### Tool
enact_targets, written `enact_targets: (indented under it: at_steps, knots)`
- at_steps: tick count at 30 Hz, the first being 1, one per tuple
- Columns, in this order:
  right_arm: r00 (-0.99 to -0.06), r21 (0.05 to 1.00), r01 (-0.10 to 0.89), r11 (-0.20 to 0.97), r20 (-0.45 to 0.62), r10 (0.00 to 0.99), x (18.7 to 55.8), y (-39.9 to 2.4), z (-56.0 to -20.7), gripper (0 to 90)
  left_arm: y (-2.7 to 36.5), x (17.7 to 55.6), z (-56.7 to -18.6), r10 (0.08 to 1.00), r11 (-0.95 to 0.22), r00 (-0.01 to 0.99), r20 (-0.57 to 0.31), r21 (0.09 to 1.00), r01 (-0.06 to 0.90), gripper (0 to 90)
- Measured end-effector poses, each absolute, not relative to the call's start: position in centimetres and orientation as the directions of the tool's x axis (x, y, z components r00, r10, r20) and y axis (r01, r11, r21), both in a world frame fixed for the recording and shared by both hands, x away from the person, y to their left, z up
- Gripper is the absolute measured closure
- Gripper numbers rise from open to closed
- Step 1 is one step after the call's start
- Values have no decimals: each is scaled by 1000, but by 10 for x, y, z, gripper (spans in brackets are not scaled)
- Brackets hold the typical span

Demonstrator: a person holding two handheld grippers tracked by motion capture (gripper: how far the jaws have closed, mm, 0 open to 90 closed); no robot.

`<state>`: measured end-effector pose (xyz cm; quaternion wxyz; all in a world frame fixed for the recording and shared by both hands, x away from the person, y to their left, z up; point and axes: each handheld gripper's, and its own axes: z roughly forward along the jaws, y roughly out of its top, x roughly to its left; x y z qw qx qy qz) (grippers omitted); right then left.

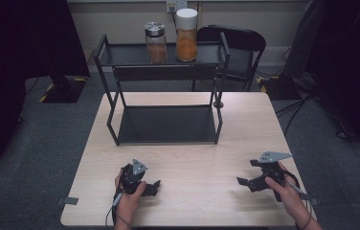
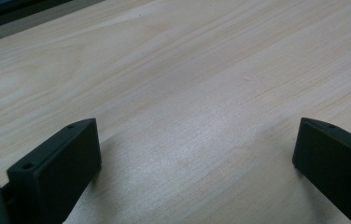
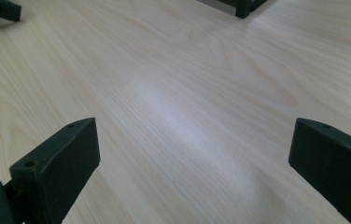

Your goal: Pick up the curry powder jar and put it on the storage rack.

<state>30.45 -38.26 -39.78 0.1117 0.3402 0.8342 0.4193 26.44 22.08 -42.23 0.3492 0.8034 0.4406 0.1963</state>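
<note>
Jars stood side by side on the top shelf of the black rack (image 1: 120, 127), which sat at the far half of the pale wood surface (image 1: 183, 191): the silver-lidded jar (image 1: 155, 43) with brown contents on the left, the white-lidded jar (image 1: 186, 34) with orange contents just beside it on the right. The rack's lower shelf lay bare. I had my left gripper (image 1: 155, 187) low over the near left part of the surface, jaws spread wide with nothing between them, as my left gripper view confirmed with bare wood grain between the two black jaws. My right gripper (image 1: 243, 183) was well apart at the near right, pointing toward the left, jaws likewise released and empty. In my right gripper view a rack foot (image 3: 244, 8) showed at the top edge.
</note>
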Motion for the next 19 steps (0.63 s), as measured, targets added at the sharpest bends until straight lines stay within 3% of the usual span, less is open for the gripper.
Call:
enact_targets:
  at_steps: [19]
  knots:
    - [-741, 714, 473, 516, 5, 671, 286, -395, -405, 17, 218, 261, -422, 856, -353, 516, 4, 734, 581, 3]
